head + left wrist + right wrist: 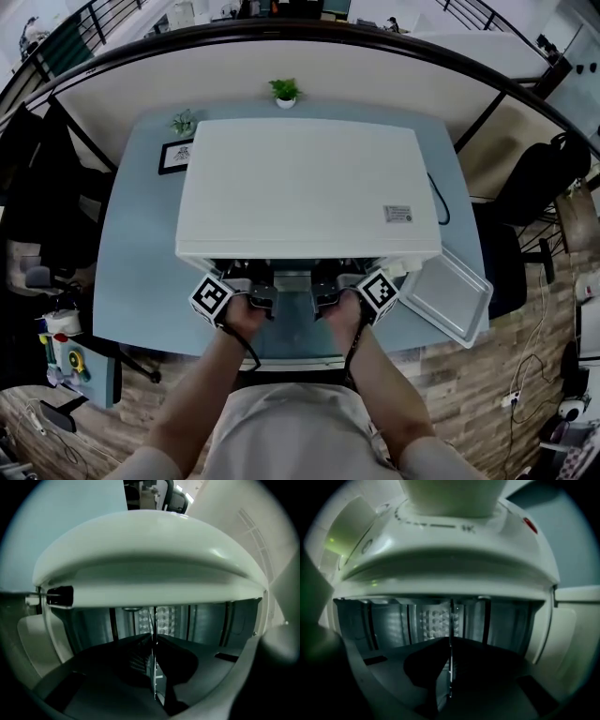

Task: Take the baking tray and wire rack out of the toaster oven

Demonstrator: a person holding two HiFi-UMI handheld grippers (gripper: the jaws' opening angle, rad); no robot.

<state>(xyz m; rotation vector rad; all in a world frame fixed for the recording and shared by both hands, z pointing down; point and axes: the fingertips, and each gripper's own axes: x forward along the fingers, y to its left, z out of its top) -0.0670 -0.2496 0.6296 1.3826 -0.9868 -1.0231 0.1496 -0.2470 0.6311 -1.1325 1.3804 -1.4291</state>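
Hand-held grippers (265, 302) (323, 298) clamp wire rack (154, 677); baking tray (448, 298) lies beside oven (300, 187).

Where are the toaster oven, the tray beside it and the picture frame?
toaster oven (300, 187): head view, middle of its white top.
tray (448, 298): head view, middle of its bare bottom.
picture frame (175, 157): head view, its middle.

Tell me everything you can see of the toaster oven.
The toaster oven is a white, boxy unit standing flat on the blue-grey table, with a small label on top. Its door is folded down toward the person. Inside: dark ribbed side walls, a dimpled back panel. The left gripper and right gripper reach into its mouth, jaws shut on the wire rack.
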